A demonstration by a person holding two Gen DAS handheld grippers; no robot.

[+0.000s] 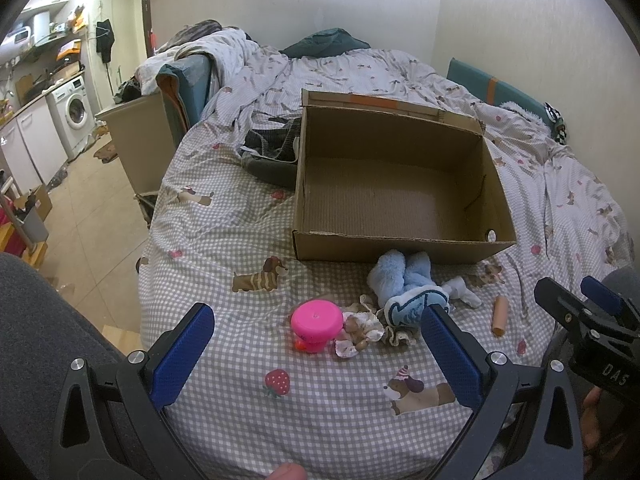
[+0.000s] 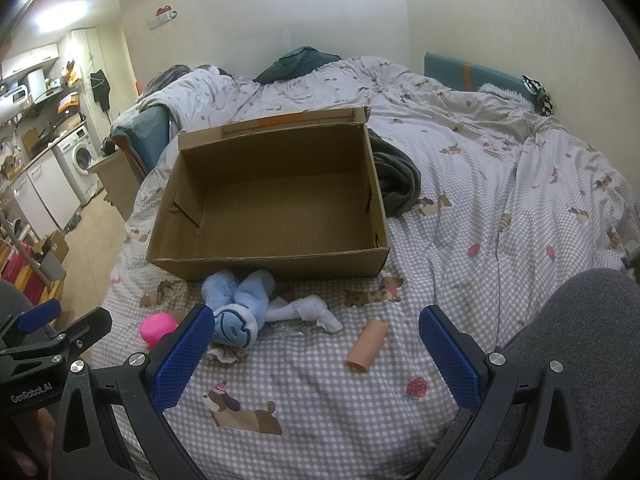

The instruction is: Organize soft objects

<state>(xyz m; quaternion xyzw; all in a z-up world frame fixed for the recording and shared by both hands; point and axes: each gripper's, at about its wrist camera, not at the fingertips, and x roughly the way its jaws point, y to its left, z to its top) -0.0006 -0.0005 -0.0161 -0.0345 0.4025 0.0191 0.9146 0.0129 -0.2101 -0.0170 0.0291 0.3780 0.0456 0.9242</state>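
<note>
An empty open cardboard box stands on the bed. In front of it lie a blue plush toy, a pink plastic toy, a small frilly doll, a white sock-like piece and a peach tube. My left gripper is open and empty, hovering above the pink toy and doll. My right gripper is open and empty above the plush and tube; it also shows in the left wrist view.
A dark grey garment lies behind the box. The checked duvet covers the bed, its edge dropping to the floor at left. A washing machine and cabinets stand far left. A wall runs along the right.
</note>
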